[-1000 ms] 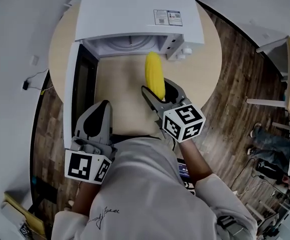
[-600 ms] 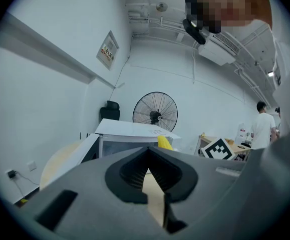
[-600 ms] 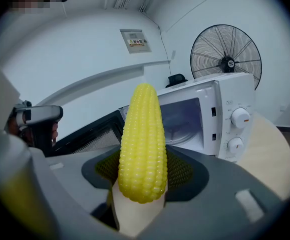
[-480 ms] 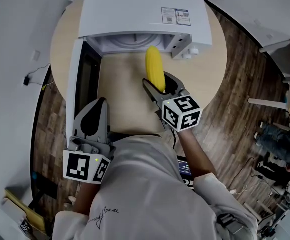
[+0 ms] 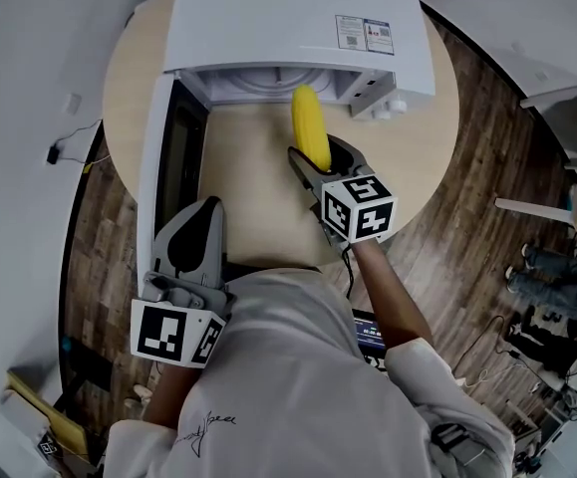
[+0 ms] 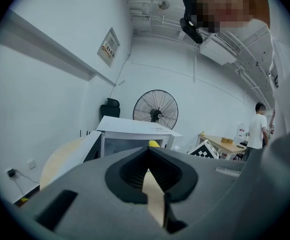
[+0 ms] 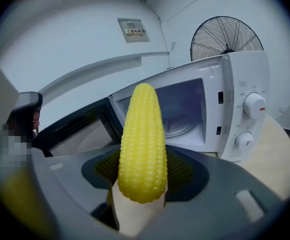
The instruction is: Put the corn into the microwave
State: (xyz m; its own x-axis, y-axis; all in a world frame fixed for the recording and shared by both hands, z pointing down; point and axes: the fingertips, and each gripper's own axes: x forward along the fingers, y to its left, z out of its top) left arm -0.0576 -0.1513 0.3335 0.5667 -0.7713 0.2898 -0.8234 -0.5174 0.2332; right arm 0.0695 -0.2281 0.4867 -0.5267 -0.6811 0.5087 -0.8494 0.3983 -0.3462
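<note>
A yellow corn cob (image 5: pixel 309 133) sticks out forward from my right gripper (image 5: pixel 318 167), which is shut on its lower end. Its tip reaches the mouth of the white microwave (image 5: pixel 290 23), whose door (image 5: pixel 158 172) hangs open to the left. In the right gripper view the corn (image 7: pixel 142 139) stands upright between the pads, with the microwave cavity (image 7: pixel 182 106) and glass turntable right behind it. My left gripper (image 5: pixel 192 239) hovers near the table's front edge beside the door, shut and holding nothing. The left gripper view shows the microwave (image 6: pixel 134 133) ahead.
The microwave sits on a round wooden table (image 5: pixel 418 152) over a wood floor. Two dials (image 7: pixel 254 104) are on its right panel. A standing fan (image 6: pixel 155 109) is behind it, and a desk (image 6: pixel 225 145) and a person (image 6: pixel 258 129) are off to the right.
My right gripper has carried the corn a little forward and down toward the microwave opening. The left gripper has stayed in place.
</note>
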